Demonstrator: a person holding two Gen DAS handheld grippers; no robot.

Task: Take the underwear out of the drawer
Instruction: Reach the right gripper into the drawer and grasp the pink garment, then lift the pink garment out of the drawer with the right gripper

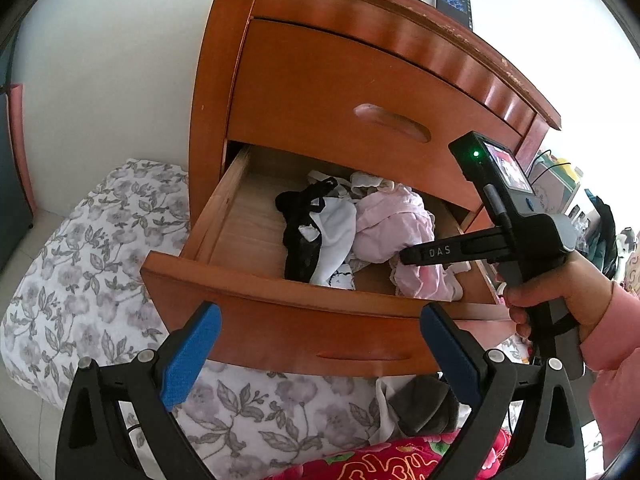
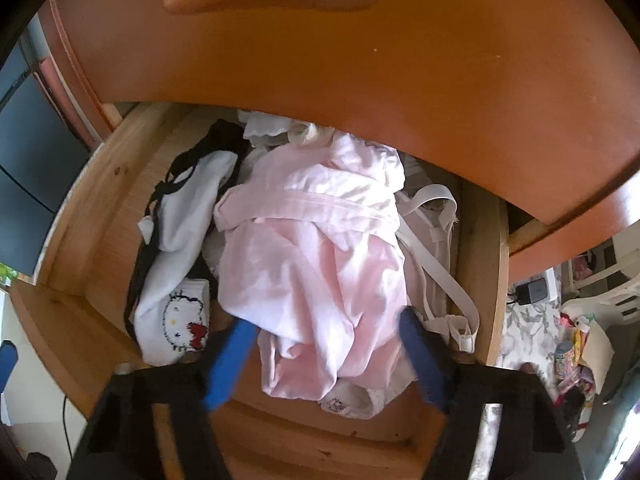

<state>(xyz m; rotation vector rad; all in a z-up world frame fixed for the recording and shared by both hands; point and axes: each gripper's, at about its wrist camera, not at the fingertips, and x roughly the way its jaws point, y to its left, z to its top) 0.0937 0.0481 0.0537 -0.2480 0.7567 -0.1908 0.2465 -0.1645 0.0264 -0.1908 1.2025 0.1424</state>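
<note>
1. Pink cotton is the target as we read it: the pink underwear (image 2: 316, 256) lies bunched at centre frame of the right wrist view, inside the open lower drawer (image 1: 256, 300), on top of the pile and towards its right half.
2. Step in hand, in our judgement: the grasp. The right gripper (image 2: 324, 344) points steeply down into the drawer, its blue pads (image 2: 232, 364) set either side of the lower fold of the pink cloth. The jaws stand part open with the cloth between them; we cannot confirm that the pads press on it yet.
3. Our left gripper (image 1: 320, 344) hangs outside the drawer at lower centre of the left wrist view, jaws wide apart and holding nothing.
4. Next move, as we judge it: finish closing on the pink fold, then lift up and towards the drawer front.
5. Edges: the closed upper drawer front (image 2: 360, 60) overhangs the back of the pile, so room is open only above the front half. The wooden right side wall (image 2: 480, 248) stands near the right pad.
6. Snag risks: white straps (image 2: 424, 256) lie just right of the pink cloth, and a black garment (image 1: 300, 240) and a white printed garment (image 2: 176, 312) lie at left, touching it.
</note>
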